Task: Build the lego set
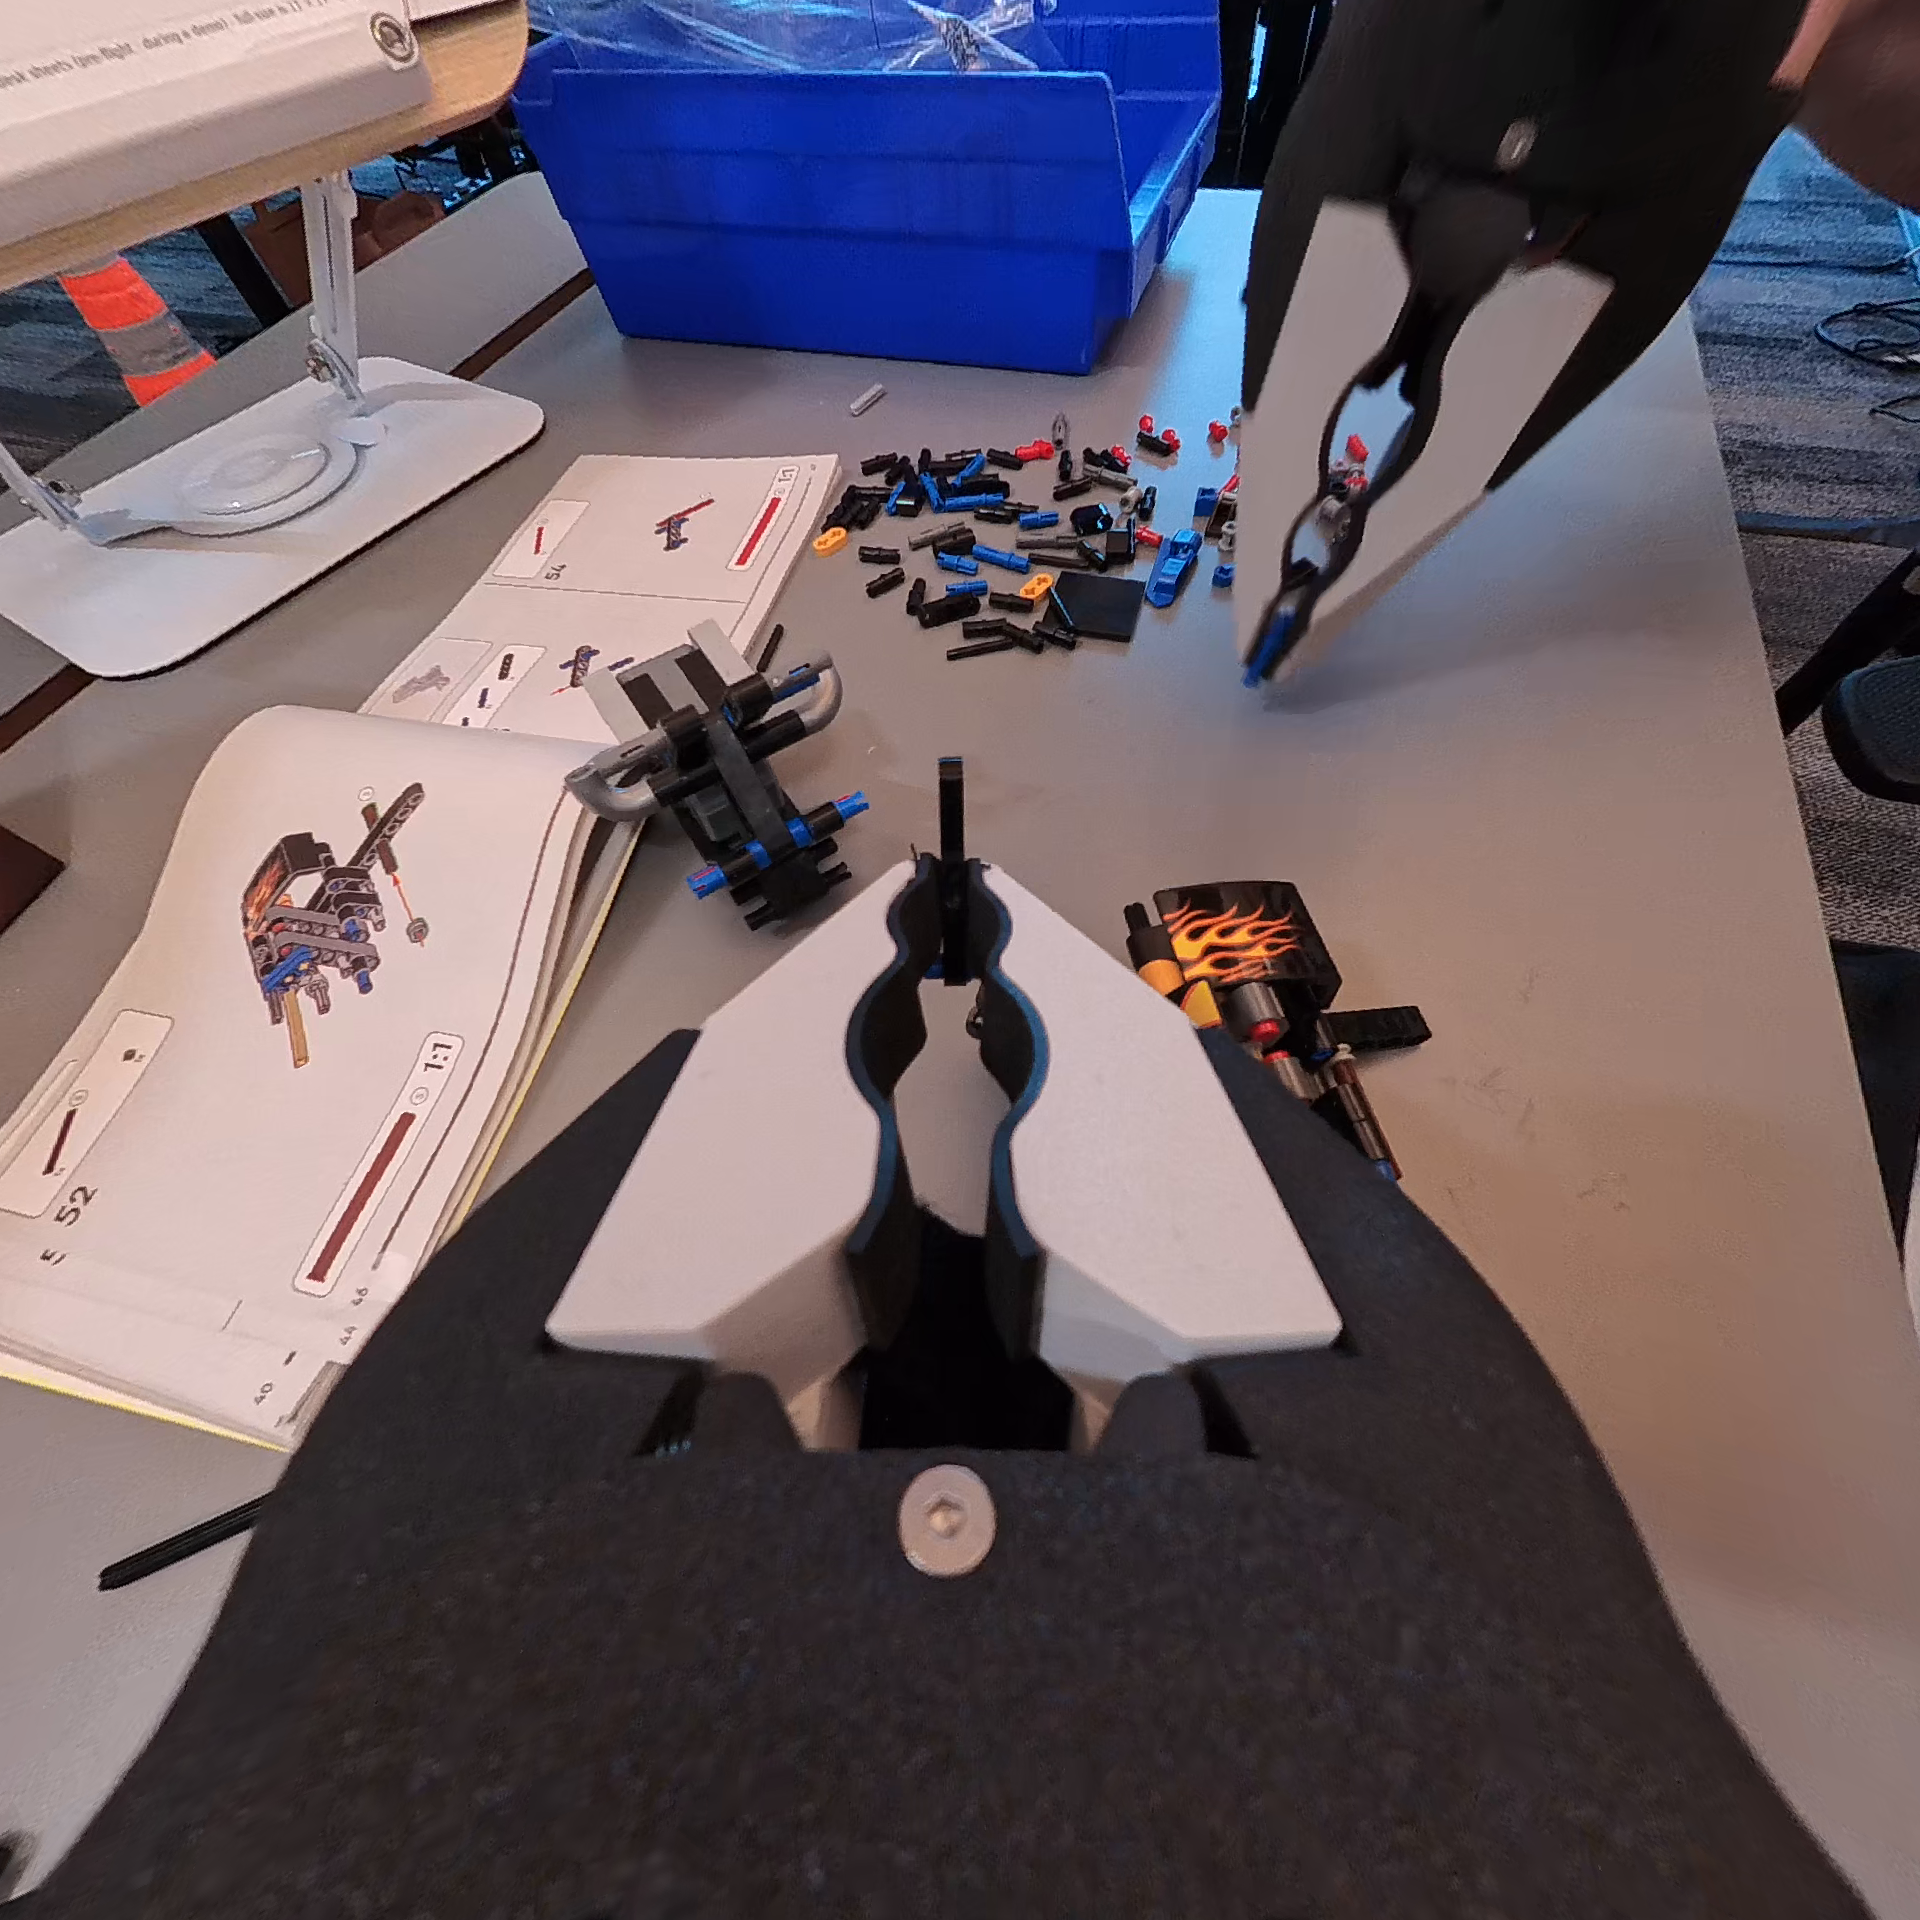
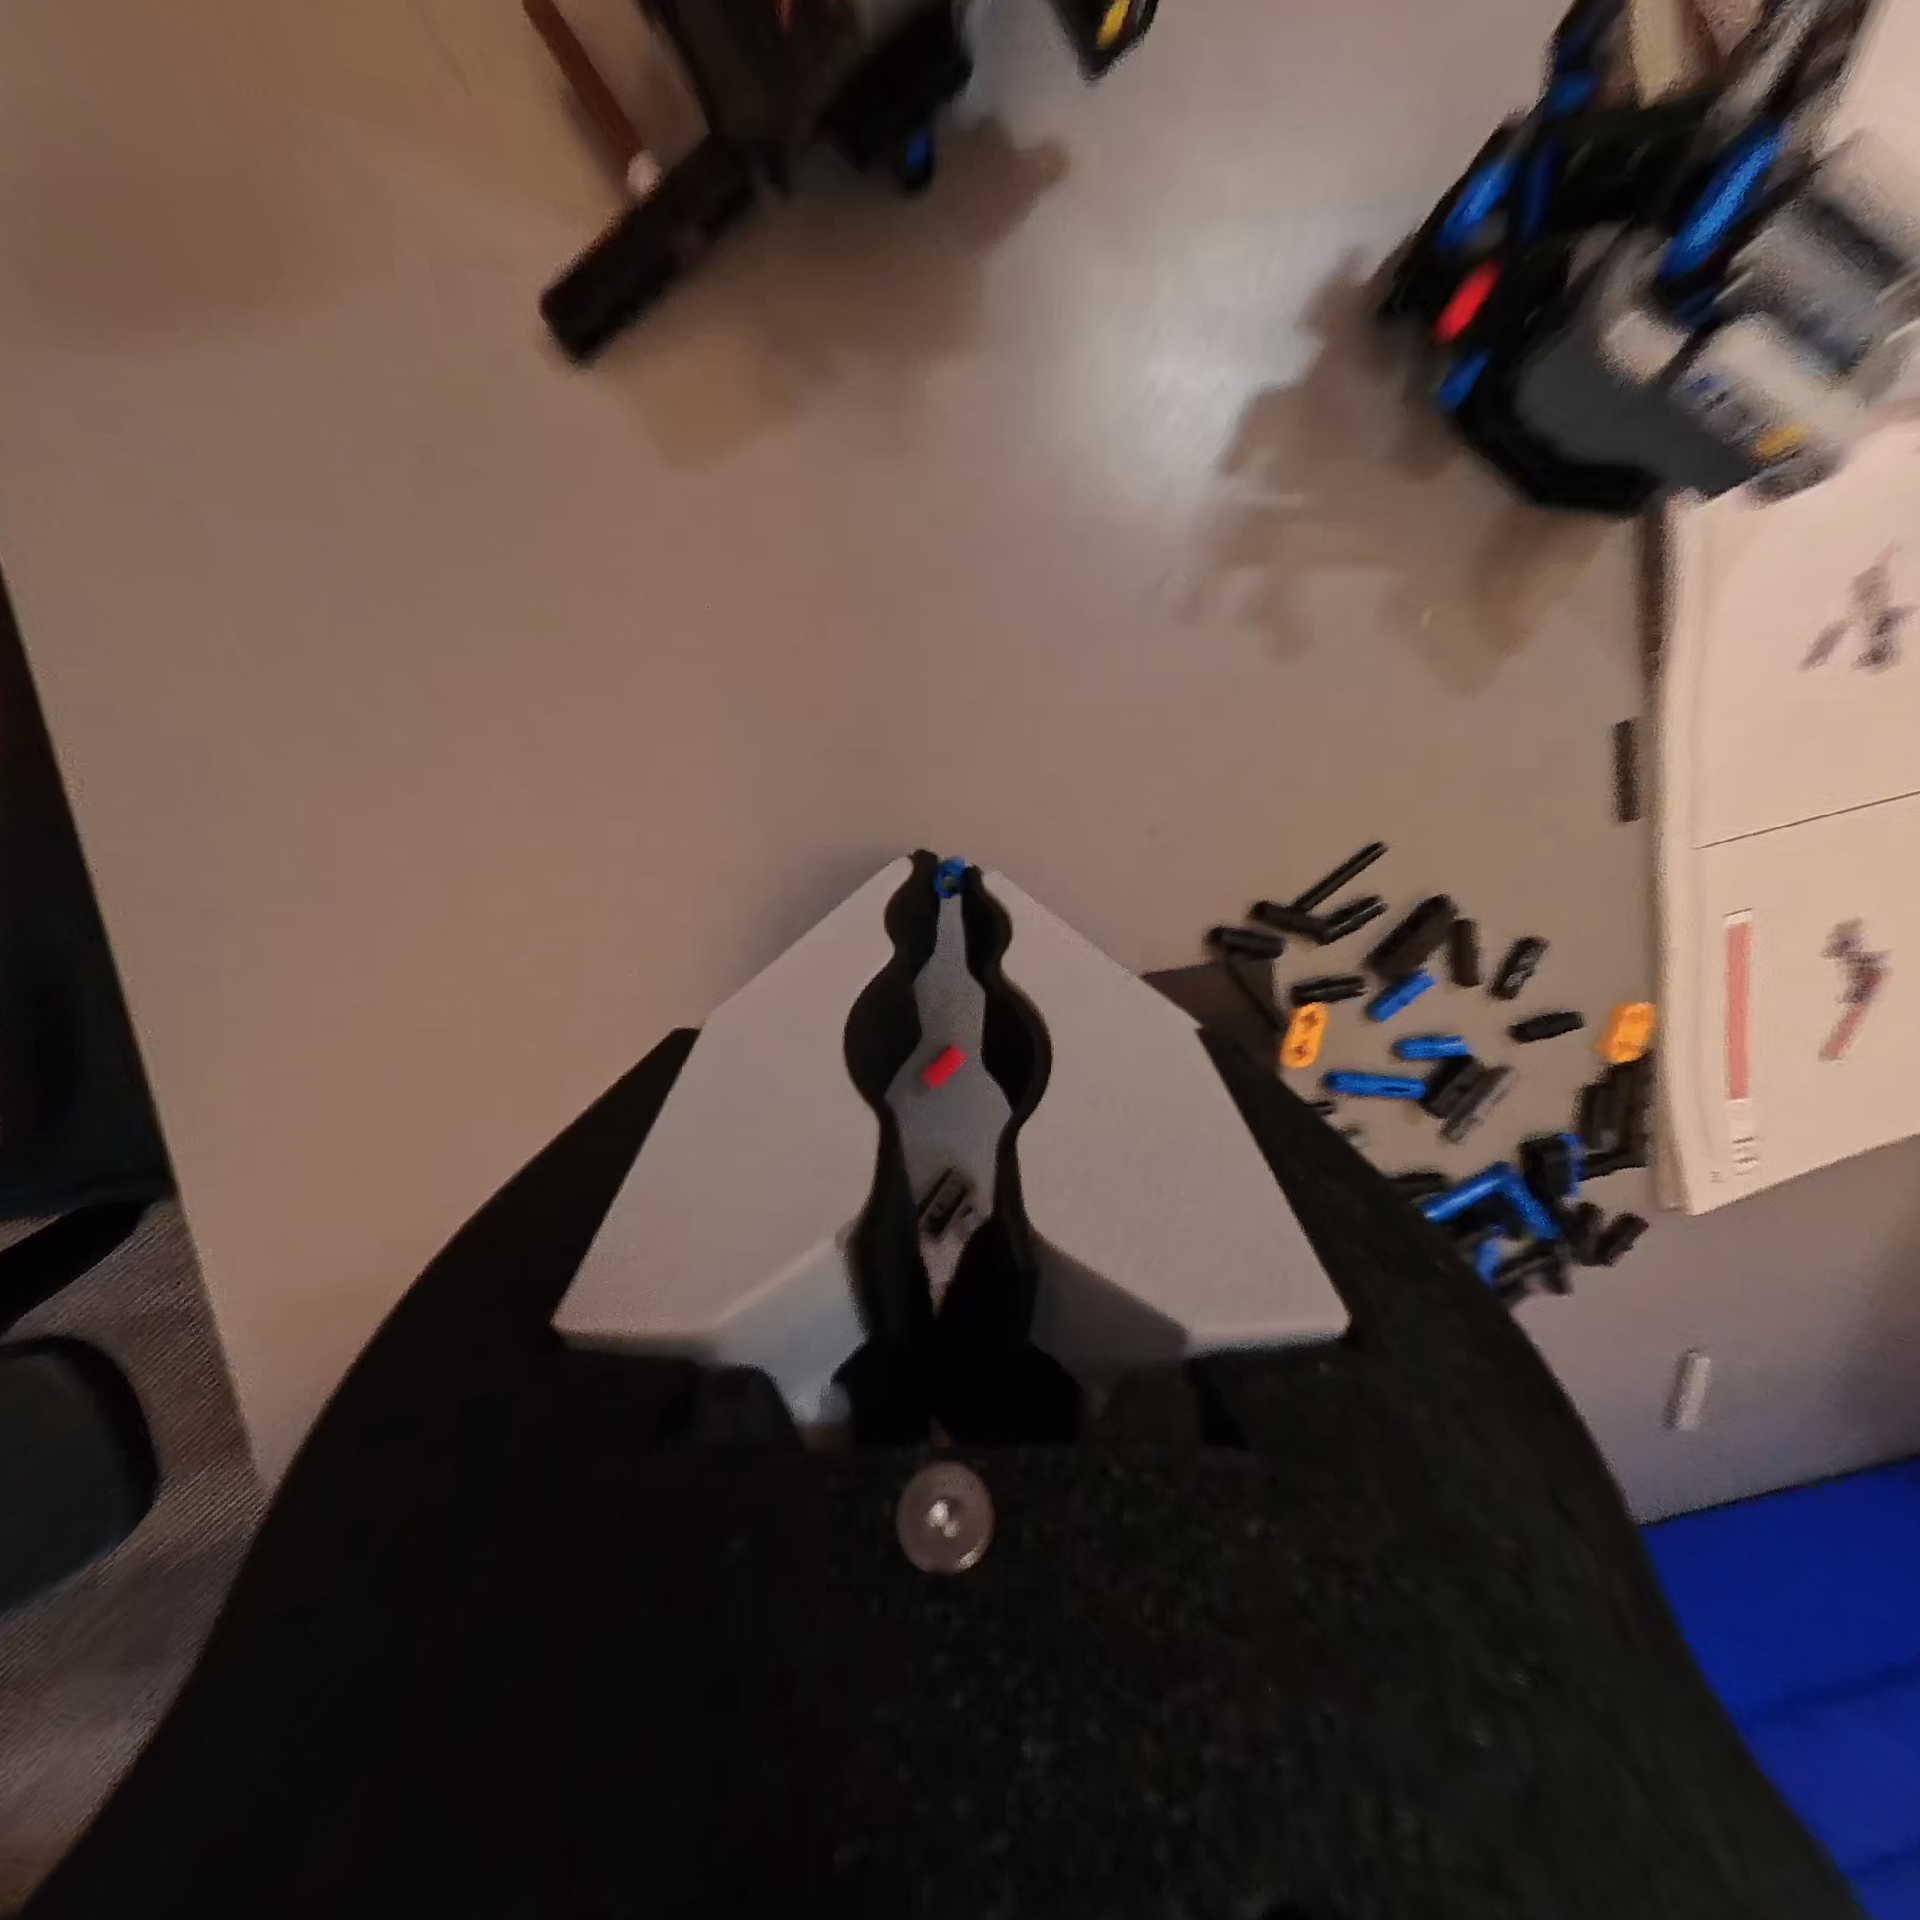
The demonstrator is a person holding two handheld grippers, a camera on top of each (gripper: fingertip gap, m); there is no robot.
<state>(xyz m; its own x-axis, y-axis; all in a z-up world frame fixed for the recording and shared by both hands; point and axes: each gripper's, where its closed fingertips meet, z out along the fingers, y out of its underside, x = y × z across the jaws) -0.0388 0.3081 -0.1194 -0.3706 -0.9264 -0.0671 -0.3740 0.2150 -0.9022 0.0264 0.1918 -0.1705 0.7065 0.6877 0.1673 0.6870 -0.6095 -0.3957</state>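
Holding small pieces in both grippers above the grey table

Clamping a slim black beam (image 1: pixel 951 831), the left gripper (image 1: pixel 948 883) has its jaws pinched narrow on the piece, which stands upright out of the tips. The right gripper (image 2: pixel 948 878) is closed on a blue pin (image 2: pixel 948 879) at the very tip of its fingers, above bare table (image 2: pixel 520 727). A blue bin (image 1: pixel 852 208) sits at the far edge of the table, with crumpled clear plastic bags (image 1: pixel 883 31) inside it; whether anything else lies in it cannot be seen. In front of the bin a loose pile of parts (image 1: pixel 1029 540), black, blue, red and orange, is spread on the tabletop, not in any container. An open instruction booklet (image 1: pixel 312 1039) lies to the left, with a black and grey sub-assembly (image 1: pixel 727 779) resting at its edge. A flame-printed sub-assembly (image 1: pixel 1247 956) lies just right of the left gripper. A white stand (image 1: pixel 260 499) is at far left
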